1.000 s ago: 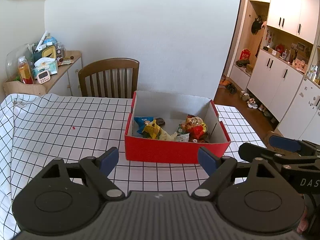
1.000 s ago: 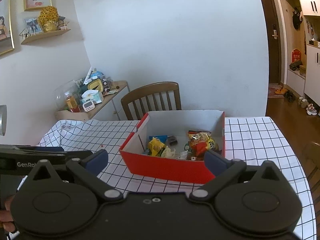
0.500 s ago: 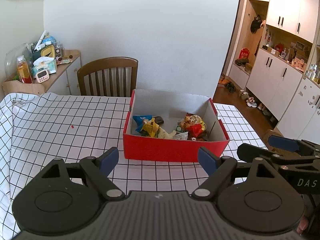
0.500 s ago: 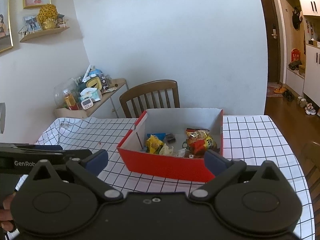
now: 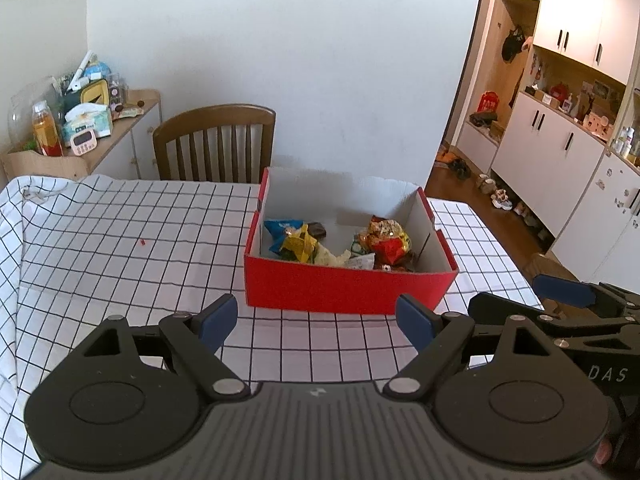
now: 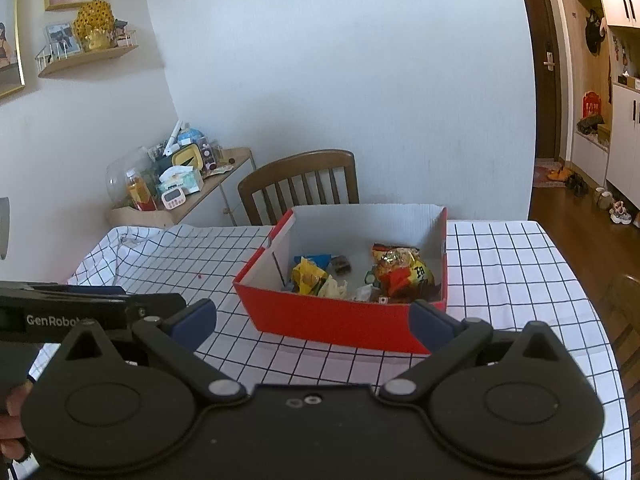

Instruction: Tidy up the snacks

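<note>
A red cardboard box (image 5: 344, 290) with white inner walls stands on the checked tablecloth; it also shows in the right wrist view (image 6: 340, 324). Inside lie several snack packets: a blue one (image 5: 280, 228), a yellow one (image 5: 298, 244) and a red-orange bag (image 5: 386, 240), which shows in the right wrist view too (image 6: 400, 272). My left gripper (image 5: 316, 322) is open and empty, held in front of the box. My right gripper (image 6: 312, 320) is open and empty, also in front of the box. Each gripper shows at the edge of the other's view.
A wooden chair (image 5: 216, 140) stands behind the table. A low side cabinet (image 5: 80, 144) at the left carries bottles, tissues and a timer. White cupboards (image 5: 560, 140) and shoes line the hallway at the right. The tablecloth (image 5: 100, 240) has a small red speck.
Both grippers have drawn back and up slightly, so the box sits a little lower in view. Jaws stay open; nothing was picked up.
</note>
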The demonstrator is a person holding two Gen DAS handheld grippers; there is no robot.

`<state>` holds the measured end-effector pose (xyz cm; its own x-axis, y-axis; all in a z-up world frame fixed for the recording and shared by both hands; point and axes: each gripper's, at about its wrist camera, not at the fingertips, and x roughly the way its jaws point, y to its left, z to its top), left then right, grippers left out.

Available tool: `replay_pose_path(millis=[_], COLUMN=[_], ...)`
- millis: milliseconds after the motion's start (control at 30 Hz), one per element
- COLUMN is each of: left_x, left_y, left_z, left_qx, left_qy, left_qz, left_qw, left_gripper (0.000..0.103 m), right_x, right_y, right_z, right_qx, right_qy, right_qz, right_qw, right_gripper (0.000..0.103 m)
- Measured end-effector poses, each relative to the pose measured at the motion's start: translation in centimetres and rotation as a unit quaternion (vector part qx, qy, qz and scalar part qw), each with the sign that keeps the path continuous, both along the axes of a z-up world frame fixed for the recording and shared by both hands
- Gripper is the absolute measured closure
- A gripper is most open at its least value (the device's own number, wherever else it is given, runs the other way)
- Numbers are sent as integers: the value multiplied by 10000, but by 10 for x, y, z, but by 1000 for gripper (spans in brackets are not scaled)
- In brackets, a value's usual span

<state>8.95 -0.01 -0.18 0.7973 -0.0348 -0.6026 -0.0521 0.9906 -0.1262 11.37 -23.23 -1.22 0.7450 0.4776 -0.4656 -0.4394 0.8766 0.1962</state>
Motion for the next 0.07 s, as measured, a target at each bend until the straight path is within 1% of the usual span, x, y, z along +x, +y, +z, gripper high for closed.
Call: replay_pose_path(millis=[67], left_x=[-1], left_y=[0], left_z=[-3], left_qx=[-3], left_qy=[70], left_qz=[8], left_qw=[10000], left_gripper=[17], right_x=[-1], right_y=[0], right_z=[-2], right_qx=[-13], right_qy=[30], right_qz=[2], right_qw=[10000], right_gripper=[0])
